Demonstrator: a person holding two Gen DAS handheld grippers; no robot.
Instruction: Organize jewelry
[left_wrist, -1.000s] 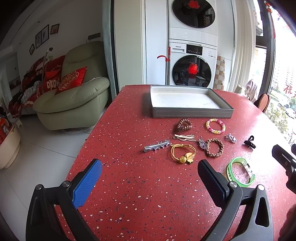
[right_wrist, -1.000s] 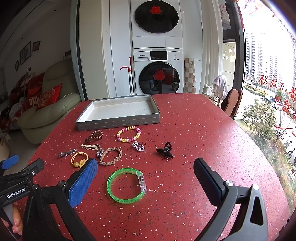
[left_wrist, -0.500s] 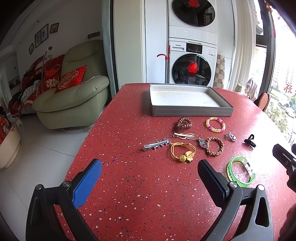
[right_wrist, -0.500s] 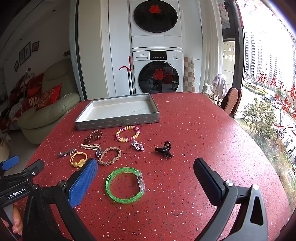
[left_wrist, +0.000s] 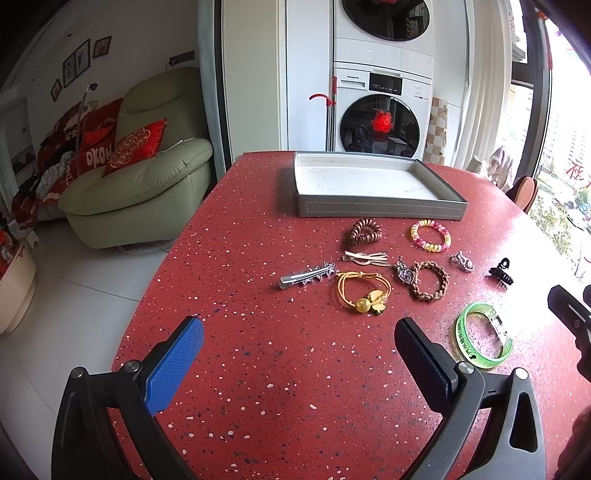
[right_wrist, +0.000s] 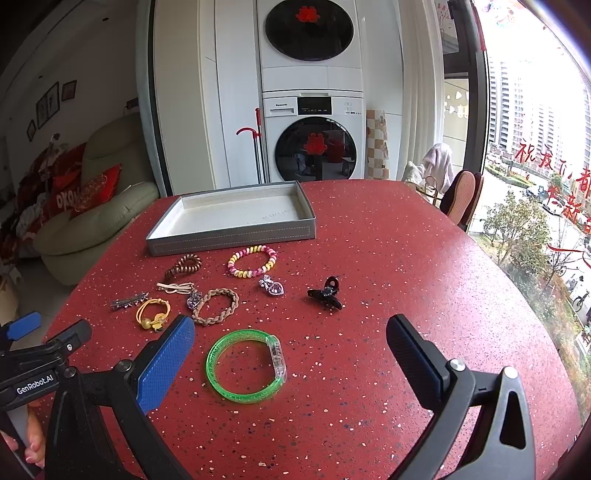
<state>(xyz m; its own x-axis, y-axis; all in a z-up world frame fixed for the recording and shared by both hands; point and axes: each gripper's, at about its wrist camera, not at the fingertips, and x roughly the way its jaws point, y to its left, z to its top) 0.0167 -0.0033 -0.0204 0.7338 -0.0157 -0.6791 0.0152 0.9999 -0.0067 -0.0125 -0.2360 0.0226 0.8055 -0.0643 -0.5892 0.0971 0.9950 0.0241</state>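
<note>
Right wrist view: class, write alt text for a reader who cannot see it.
The open right gripper hovers over a red speckled table, a green bangle lying between its jaws. Beyond lie bracelets, hair ties and a black claw clip, in front of an empty grey tray.

Tray (left_wrist: 380, 210) behind bracelets (left_wrist: 430, 235); bangle (right_wrist: 245, 365) nearest.

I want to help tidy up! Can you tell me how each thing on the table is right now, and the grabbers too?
Grey rectangular tray: empty, on the red speckled table.
Green translucent bangle: flat on the table, between the right gripper's fingers, untouched.
Black claw hair clip: lying loose, shut.
Pink-and-yellow beaded bracelet: flat, near the tray.
Brown braided bracelet: flat.
Left gripper: open, holding nothing.
Right gripper: open, holding nothing.
</note>
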